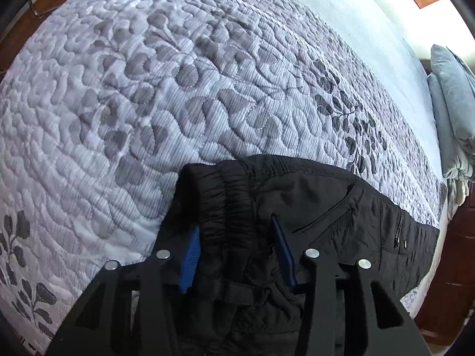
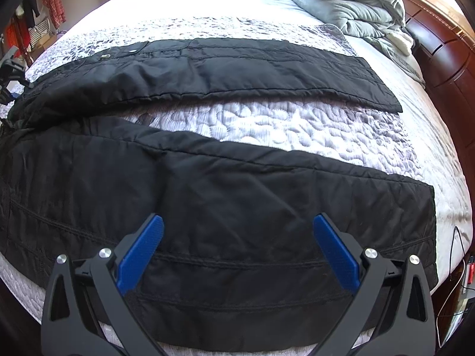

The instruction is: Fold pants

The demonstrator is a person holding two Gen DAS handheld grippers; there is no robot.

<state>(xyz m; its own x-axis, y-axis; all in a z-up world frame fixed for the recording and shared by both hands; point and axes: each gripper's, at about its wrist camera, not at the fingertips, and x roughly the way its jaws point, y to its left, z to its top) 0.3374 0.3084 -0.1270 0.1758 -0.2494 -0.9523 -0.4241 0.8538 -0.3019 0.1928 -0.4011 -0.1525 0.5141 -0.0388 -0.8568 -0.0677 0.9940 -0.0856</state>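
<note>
While the black pants [image 2: 237, 195] are spread flat along the near edge of the bed [image 1: 133, 89], with both legs apart and a strip of quilt [image 2: 297, 124] showing between them, no fold is yet made. The left gripper [image 1: 234, 237] is set around the bunched waistband [image 1: 225, 184]; cloth fills the space between its fingers [image 1: 190, 255], but whether it is actually pinched cannot be told. The right gripper [image 2: 237, 237] is held open above the near leg, gripping nothing. If only one layer of the waistband is caught, the pants are likely to be dragged askew. Should the slick fabric slip, the near leg could be pulled off the bed's edge. Uneven lifting would probably leave the legs misaligned.
</note>
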